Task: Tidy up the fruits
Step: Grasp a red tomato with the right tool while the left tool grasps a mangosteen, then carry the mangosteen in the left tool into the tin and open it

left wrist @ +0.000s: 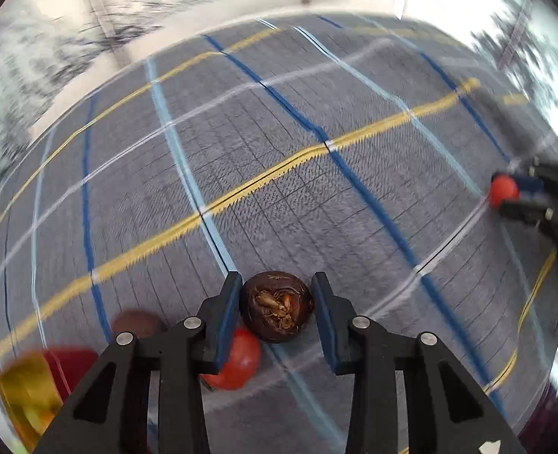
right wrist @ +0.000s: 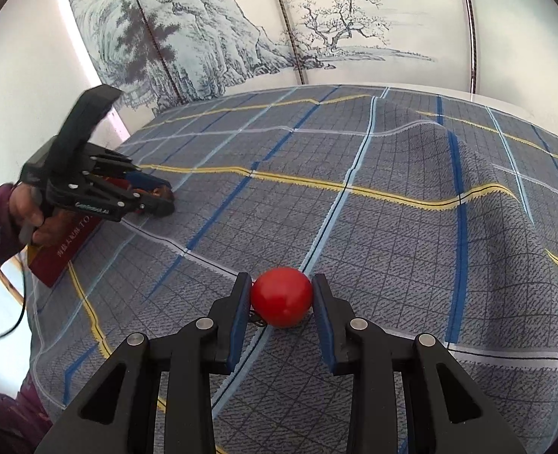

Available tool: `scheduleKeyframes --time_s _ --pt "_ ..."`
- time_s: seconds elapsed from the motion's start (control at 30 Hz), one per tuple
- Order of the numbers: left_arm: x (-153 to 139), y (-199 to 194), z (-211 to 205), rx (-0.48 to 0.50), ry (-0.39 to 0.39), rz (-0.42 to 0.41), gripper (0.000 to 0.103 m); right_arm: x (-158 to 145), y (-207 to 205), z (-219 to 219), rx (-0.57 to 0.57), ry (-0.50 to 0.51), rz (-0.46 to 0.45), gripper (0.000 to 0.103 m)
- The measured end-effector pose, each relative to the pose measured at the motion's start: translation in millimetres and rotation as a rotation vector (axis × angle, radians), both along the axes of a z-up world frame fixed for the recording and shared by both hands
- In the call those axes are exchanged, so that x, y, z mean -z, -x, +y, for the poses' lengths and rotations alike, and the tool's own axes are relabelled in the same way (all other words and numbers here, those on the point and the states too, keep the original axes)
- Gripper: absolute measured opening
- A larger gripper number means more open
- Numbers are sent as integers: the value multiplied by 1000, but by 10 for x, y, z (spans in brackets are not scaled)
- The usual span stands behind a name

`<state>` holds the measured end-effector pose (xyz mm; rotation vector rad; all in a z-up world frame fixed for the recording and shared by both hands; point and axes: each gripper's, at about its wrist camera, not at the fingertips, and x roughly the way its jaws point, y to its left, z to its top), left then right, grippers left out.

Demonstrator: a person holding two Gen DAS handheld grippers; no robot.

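My left gripper (left wrist: 275, 295) is shut on a dark brown water chestnut (left wrist: 276, 306), held above the checked cloth (left wrist: 279, 174). Below it lie a red tomato (left wrist: 237, 359) and another brown fruit (left wrist: 137, 323). My right gripper (right wrist: 281, 295) is shut on a red tomato (right wrist: 281, 297) just above the cloth (right wrist: 392, 227). The right gripper also shows in the left wrist view (left wrist: 505, 193) with that tomato (left wrist: 502, 189). The left gripper shows in the right wrist view (right wrist: 161, 196), far left, with the brown fruit between its fingers.
A red box or tray (right wrist: 65, 249) lies at the cloth's left edge under the left gripper; in the left wrist view a red and yellow container (left wrist: 36, 382) sits bottom left. The cloth has a raised fold (right wrist: 449, 140) at the right. A painted wall panel (right wrist: 241, 38) stands behind.
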<state>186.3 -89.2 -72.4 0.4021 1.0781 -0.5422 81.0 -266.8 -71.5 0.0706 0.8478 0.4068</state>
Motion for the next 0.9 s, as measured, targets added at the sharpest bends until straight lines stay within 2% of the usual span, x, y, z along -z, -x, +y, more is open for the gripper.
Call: scheduleKeyframes --time_s 0.1,0.27,0.47,0.7,0.9 --pt "-172 304 56 -104 136 -25 34 27 -26 30 4 21 13 34" --pt "-427 856 42 -216 259 -90 34 60 -57 87 2 52 29 34" --pt "-489 1248 59 -284 215 -184 34 68 -68 146 4 82 29 34" --pt "-557 1544 230 -318 172 -267 34 70 -69 237 8 119 22 34" --pt "-586 1699 385 -338 166 -291 34 73 -67 293 10 141 18 34"
